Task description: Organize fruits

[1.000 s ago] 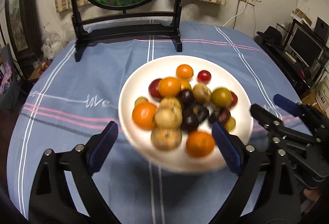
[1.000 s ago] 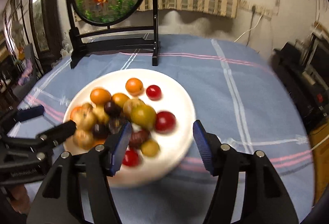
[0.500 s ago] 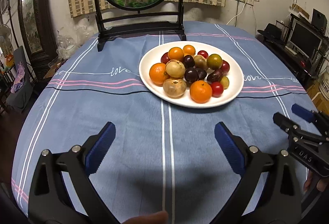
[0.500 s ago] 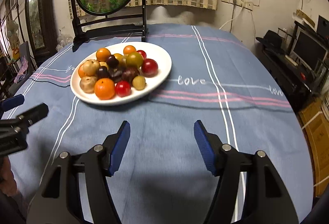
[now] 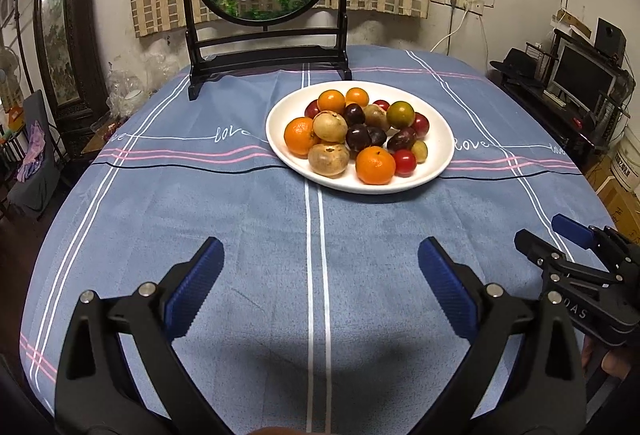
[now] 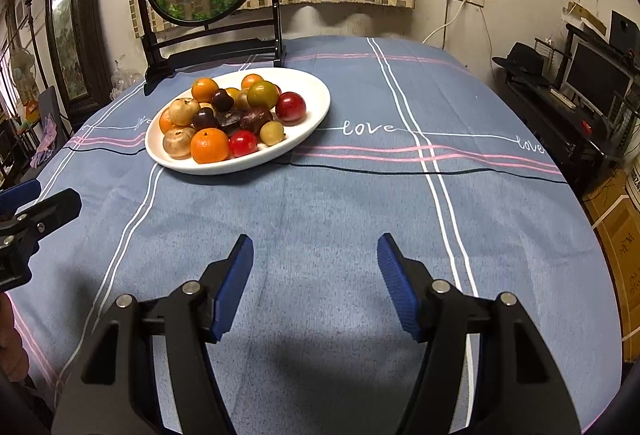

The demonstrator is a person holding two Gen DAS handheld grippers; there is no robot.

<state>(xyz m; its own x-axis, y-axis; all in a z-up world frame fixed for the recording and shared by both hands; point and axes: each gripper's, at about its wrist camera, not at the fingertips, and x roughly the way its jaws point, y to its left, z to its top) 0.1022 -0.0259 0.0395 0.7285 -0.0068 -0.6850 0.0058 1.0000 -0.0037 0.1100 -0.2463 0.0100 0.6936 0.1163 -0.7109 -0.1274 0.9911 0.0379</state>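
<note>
A white plate [image 5: 438,155] [image 6: 312,115] holds a pile of several fruits: oranges [image 5: 375,165] [image 6: 209,145], brown round fruits [image 5: 328,158], dark plums [image 5: 358,137], red ones [image 6: 291,106] and a green-orange one [image 5: 400,114]. It sits on the blue tablecloth, far ahead of both grippers. My left gripper [image 5: 318,275] is open and empty over bare cloth near the table's front. My right gripper [image 6: 316,267] is open and empty, to the right of the left one; it also shows in the left wrist view [image 5: 560,243].
A round goldfish screen on a black stand [image 5: 266,55] [image 6: 208,47] stands behind the plate. The blue striped tablecloth [image 5: 240,219] covers a round table. Shelves with a monitor [image 5: 580,79] stand beyond the right edge, a chair [image 5: 36,163] beyond the left.
Both grippers have pulled back from the plate toward the table's front edge. A second ago they were right at the plate's rim; now the plate lies far ahead. Both stayed open.
</note>
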